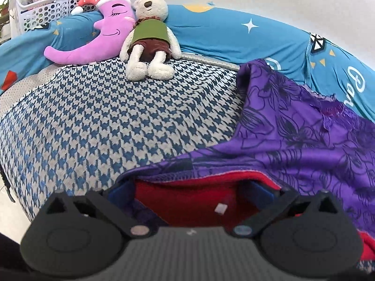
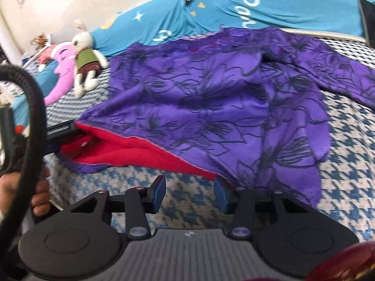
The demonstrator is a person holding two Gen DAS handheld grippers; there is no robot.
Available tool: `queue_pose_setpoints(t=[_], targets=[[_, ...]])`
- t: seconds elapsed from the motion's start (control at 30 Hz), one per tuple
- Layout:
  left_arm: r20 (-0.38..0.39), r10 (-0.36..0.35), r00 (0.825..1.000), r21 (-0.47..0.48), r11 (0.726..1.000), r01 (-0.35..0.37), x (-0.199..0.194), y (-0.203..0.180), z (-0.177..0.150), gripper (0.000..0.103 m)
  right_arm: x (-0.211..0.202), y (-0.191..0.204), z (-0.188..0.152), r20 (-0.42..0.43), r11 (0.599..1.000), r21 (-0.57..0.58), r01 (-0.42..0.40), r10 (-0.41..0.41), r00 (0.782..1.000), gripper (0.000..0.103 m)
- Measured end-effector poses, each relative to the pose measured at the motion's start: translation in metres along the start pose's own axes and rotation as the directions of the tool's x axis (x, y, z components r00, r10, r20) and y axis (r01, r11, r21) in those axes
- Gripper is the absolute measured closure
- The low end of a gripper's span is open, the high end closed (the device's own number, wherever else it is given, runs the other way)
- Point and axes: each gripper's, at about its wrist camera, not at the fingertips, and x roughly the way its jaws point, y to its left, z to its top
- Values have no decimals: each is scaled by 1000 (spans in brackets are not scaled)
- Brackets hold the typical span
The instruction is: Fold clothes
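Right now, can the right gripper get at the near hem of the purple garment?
Probably yes. The right gripper is open just short of the purple garment's near hem, one finger already at the edge. Only bare houndstooth bed cover lies between; nothing blocks it.

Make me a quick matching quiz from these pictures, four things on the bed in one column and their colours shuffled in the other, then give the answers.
Things:
1. moon plush
2. rabbit's vest
3. garment lining
4. pillow

Colours:
A. red
B. turquoise blue
C. pink
D. green

Pairs: 1-C, 2-D, 3-A, 4-B
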Motion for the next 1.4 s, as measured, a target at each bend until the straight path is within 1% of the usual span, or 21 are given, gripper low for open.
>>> queue_pose_setpoints(t=[0.07,0.17,0.27,0.33,0.43,0.6,0.73,0.8,0.97,1.1,1.2,1.3,1.4], targets=[[3,-4,1000,3,1000,4,-2,-1,-2,0,-1,-2,1,19,999,1,46,-46,999,57],[16,2,1000,17,1000,-2,-5,-2,-4,0,-7,-5,4,64,996,18,91,-92,994,57],[18,6,1000,16,1000,-6,-7,-2,-5,0,-10,-4,7,114,988,15,155,-156,981,57],[19,8,1000,16,1000,-9,-9,-1,-6,0,-10,-5,10,129,984,19,178,-179,975,57],[23,16,1000,29,999,-16,-12,-1,-9,0,-7,-9,13,126,983,56,178,-183,975,57],[23,4,1000,57,998,-5,-19,-2,-17,0,1,-9,23,127,978,39,206,-209,970,57],[13,-2,1000,73,997,1,-22,-4,-22,0,5,-10,31,131,977,30,212,-214,968,57],[7,-10,1000,74,997,10,-23,-4,-24,0,9,-13,36,133,977,47,208,-212,968,57],[4,-25,1000,70,997,24,-27,-5,-25,0,12,-21,53,176,976,99,195,-210,962,57],[6,-29,1000,75,997,28,-30,-6,-25,0,12,-26,68,232,971,130,201,-227,946,57],[7,-28,1000,73,997,27,-30,-7,-24,0,10,-36,77,255,964,179,198,-240,937,57],[8,-32,999,72,997,32,-31,-8,-23,0,8,-43,79,249,956,228,187,-243,937,57],[10,-40,999,76,996,39,-33,-10,-23,0,6,-44,77,233,957,235,171,-226,946,57]])
